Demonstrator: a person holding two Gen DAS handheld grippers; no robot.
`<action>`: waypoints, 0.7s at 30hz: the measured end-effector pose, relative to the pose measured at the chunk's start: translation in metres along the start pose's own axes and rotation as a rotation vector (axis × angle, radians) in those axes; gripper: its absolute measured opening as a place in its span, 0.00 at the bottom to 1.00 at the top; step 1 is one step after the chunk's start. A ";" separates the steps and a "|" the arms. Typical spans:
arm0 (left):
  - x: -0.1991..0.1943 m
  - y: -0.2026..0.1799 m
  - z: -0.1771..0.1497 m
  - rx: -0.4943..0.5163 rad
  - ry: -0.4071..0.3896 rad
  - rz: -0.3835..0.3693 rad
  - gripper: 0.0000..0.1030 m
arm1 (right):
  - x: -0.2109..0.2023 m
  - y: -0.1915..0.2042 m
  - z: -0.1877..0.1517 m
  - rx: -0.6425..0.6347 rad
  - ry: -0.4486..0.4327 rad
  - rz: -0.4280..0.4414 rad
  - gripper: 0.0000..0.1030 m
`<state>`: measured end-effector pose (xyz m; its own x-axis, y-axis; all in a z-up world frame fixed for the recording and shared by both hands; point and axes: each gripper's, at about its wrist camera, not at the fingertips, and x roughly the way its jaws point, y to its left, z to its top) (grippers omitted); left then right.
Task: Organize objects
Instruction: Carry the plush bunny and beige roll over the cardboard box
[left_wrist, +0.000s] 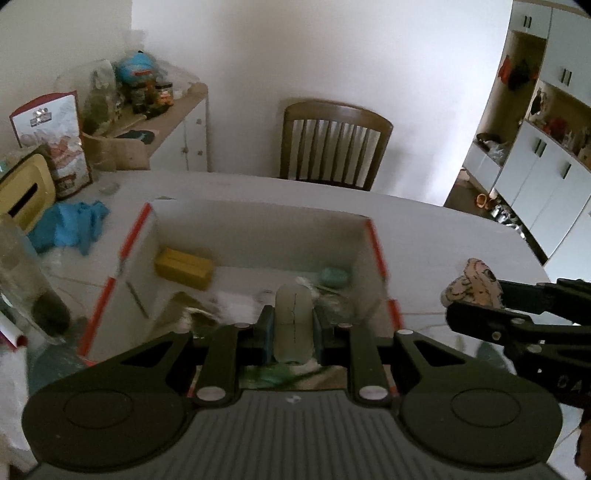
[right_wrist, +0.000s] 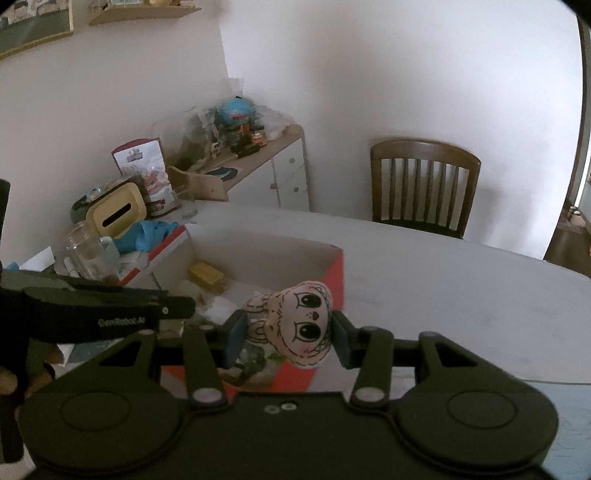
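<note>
Spreading wide – counter: the white counter (left_wrist: 424, 236) carries everything in view, with a dark wooden chair (left_wrist: 334, 142) at its far edge.
Box: an open white box with red edges (left_wrist: 376, 240) sits on the counter just ahead of both grippers.
Box contents: a yellow block (left_wrist: 183, 267) lies in the far left corner and a small teal object (left_wrist: 334, 277) in the far right corner; the rest is crumpled clear wrapping, too blurred to sort out.
Beside the box: a blue cloth (left_wrist: 70, 227) and a yellow tissue holder (left_wrist: 24, 192) lie on the counter to its left.
Left gripper (left_wrist: 293, 325): jaws drawn in tight on a pale translucent tube (left_wrist: 293, 317), which stands upright between the blue pads, above the near part of the box.
Right gripper (right_wrist: 288, 334): jaws partly apart and pressed on either side of a small plush toy with big eyes (right_wrist: 299, 328), held above the box's near right corner.
Plush toy from the left wrist view: seen at the tip of the right gripper, right of the box.
</note>
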<state>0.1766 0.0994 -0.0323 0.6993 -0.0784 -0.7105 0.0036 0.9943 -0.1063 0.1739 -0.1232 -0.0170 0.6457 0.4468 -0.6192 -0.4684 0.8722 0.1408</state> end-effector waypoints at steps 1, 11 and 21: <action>0.001 0.007 0.001 0.005 0.001 0.005 0.20 | 0.003 0.004 0.001 -0.001 0.002 0.000 0.46; 0.030 0.059 0.019 0.038 0.029 0.033 0.20 | 0.044 0.037 0.004 -0.024 0.043 -0.025 0.46; 0.082 0.057 0.042 0.090 0.030 0.005 0.20 | 0.091 0.065 0.005 -0.065 0.102 -0.032 0.46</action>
<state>0.2638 0.1524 -0.0677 0.6781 -0.0740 -0.7313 0.0654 0.9970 -0.0403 0.2050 -0.0254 -0.0602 0.5979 0.3930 -0.6986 -0.4884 0.8697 0.0714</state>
